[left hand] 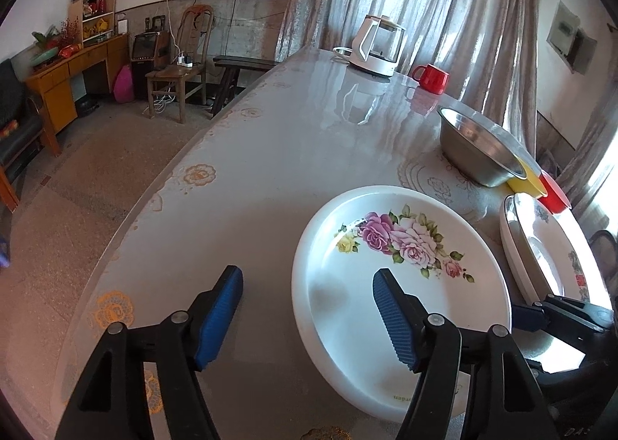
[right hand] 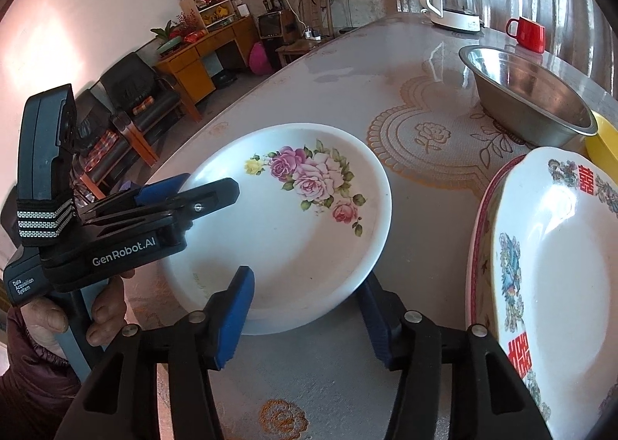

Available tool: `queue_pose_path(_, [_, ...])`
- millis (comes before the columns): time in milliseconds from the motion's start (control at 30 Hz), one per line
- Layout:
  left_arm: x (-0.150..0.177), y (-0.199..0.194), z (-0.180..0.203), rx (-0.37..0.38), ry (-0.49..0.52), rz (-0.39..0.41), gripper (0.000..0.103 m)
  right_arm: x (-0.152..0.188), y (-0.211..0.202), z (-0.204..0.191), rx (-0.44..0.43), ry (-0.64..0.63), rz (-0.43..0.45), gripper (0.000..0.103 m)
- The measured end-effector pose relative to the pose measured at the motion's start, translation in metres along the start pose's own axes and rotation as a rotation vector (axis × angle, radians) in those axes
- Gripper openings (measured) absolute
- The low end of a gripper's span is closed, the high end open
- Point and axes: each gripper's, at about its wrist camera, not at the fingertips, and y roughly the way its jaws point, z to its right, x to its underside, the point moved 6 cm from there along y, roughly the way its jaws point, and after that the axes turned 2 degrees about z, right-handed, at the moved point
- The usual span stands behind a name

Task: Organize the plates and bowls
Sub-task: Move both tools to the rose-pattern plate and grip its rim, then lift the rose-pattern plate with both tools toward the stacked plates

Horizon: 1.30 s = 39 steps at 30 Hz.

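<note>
Left wrist view: left gripper [left hand: 307, 318] spread, straddling the near rim of the rose-patterned plate [left hand: 401, 285] on the worktop [left hand: 270, 154], gripping nothing.

Right wrist view: right gripper [right hand: 307, 318] spread, empty, at the plate's edge. Next, probably clamp that rim and stack it on the red-character plate [right hand: 552, 258].

Yellow bowl [left hand: 527, 178] and red bowl [left hand: 556, 195] sit mostly hidden behind the steel bowl [left hand: 479, 148], only slivers showing. Beside the steel bowl, stacked plates [right hand: 556, 266] run off frame edge; the under-plate's pattern can't be made out.
</note>
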Motion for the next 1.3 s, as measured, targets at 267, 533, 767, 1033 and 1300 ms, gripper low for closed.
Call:
queue_pose_path(267, [0.005, -0.001, 0.004, -0.078, 0.047, 0.016, 0.060, -0.001, 0.002, -0.002, 0.004, -0.003, 0.013, 0.062])
queue_pose_path(533, [0.004, -0.002, 0.009, -0.094, 0.026, 0.009, 0.040, -0.001, 0.001, 0.003, 0.026, 0.011, 0.035, 0.053])
queue_pose_path(767, [0.007, 0.001, 0.019, -0.094, 0.016, -0.017, 0.076, -0.001, 0.001, 0.004, 0.012, 0.018, 0.029, 0.052])
queue_pose_path(1033, [0.009, 0.003, 0.021, -0.092, 0.011, -0.021, 0.091, 0.000, 0.000, 0.005, 0.001, 0.018, 0.034, 0.052])
queue_pose_path(1300, [0.009, -0.003, 0.018, -0.094, 0.002, -0.016, 0.061, 0.000, 0.000, 0.005, 0.001, 0.019, 0.037, 0.052])
